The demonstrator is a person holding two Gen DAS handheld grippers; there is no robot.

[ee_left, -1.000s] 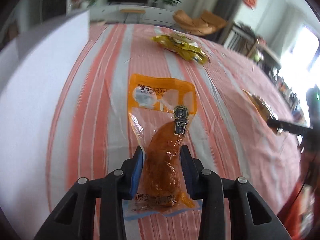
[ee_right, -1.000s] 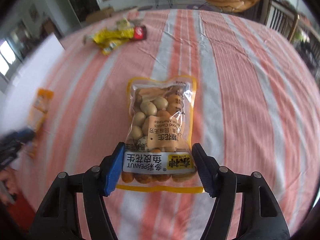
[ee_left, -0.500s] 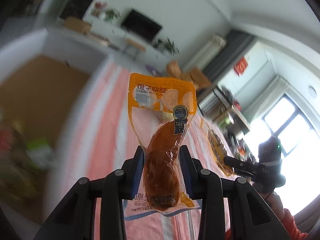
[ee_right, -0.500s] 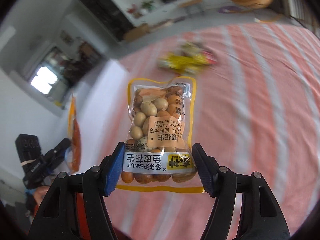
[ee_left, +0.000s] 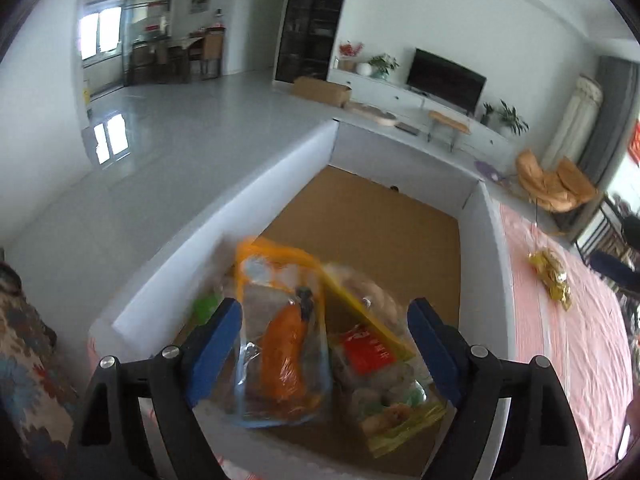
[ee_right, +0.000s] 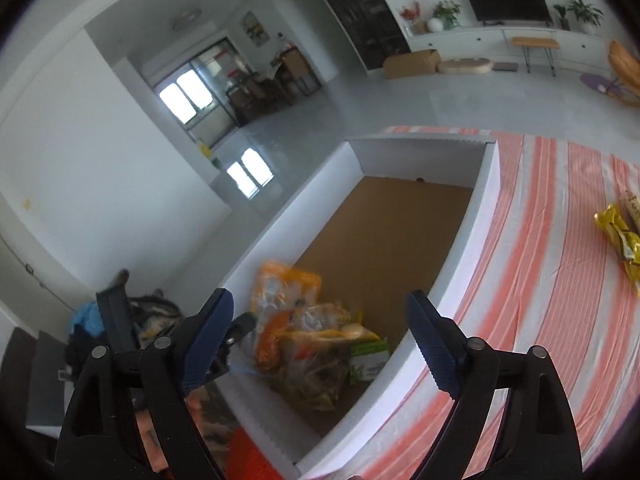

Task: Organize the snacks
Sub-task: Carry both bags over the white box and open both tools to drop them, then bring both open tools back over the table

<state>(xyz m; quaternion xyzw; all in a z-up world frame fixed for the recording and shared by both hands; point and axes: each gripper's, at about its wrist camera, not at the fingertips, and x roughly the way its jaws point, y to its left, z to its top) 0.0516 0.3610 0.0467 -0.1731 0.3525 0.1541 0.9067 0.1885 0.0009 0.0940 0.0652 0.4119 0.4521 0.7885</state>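
A white box (ee_left: 486, 240) with a brown floor sits at the left edge of the striped desk (ee_right: 540, 280). The left gripper (ee_left: 320, 344) and right gripper (ee_right: 320, 332) both gape wide, empty, above its snack packets (ee_left: 288, 344).

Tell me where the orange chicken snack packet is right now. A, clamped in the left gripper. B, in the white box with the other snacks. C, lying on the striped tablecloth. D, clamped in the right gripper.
B: the orange packet sits in the white box beside other snacks, untouched between the spread fingers of the open left gripper; the right gripper is open and holds nothing.
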